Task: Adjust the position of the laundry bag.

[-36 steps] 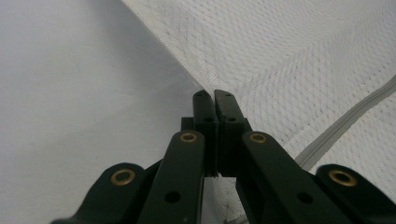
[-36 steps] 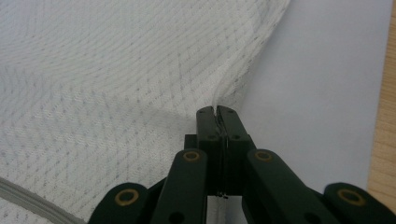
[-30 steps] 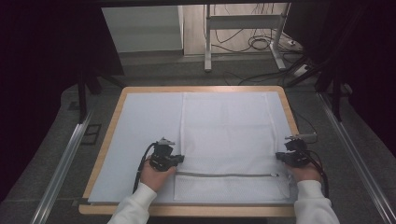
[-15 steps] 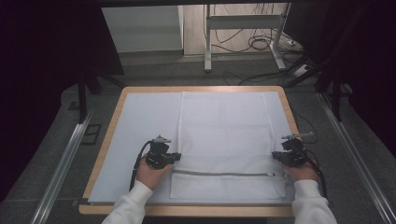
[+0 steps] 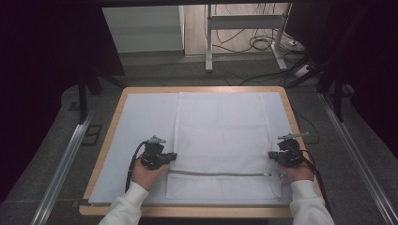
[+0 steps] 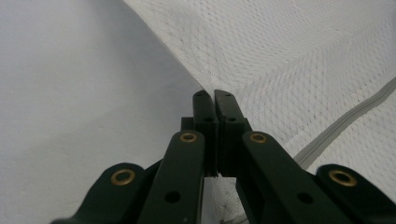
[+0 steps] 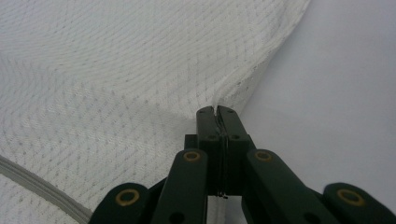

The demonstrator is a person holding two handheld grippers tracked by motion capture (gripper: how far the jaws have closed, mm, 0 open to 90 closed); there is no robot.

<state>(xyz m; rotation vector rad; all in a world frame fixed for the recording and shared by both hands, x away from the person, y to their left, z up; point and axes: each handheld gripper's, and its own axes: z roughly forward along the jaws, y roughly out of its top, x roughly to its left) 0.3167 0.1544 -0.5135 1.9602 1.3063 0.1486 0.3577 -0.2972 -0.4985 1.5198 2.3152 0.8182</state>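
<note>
high view: mesh bag (image 5: 220, 140) lies flat mid-table, near fold now pulled closer to the front edge | left gripper view: left gripper (image 6: 214, 95) clamped on bag's side hem | right gripper view: right gripper (image 7: 215, 111) clamped likewise — fold under way.

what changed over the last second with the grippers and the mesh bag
Little changed. Both hands with their grippers drew slightly toward the table's near edge along the bag's sides. The left gripper and right gripper stay shut on the side edges of the white mesh bag, just above its zipper. The bag remains flat on the table.
</note>
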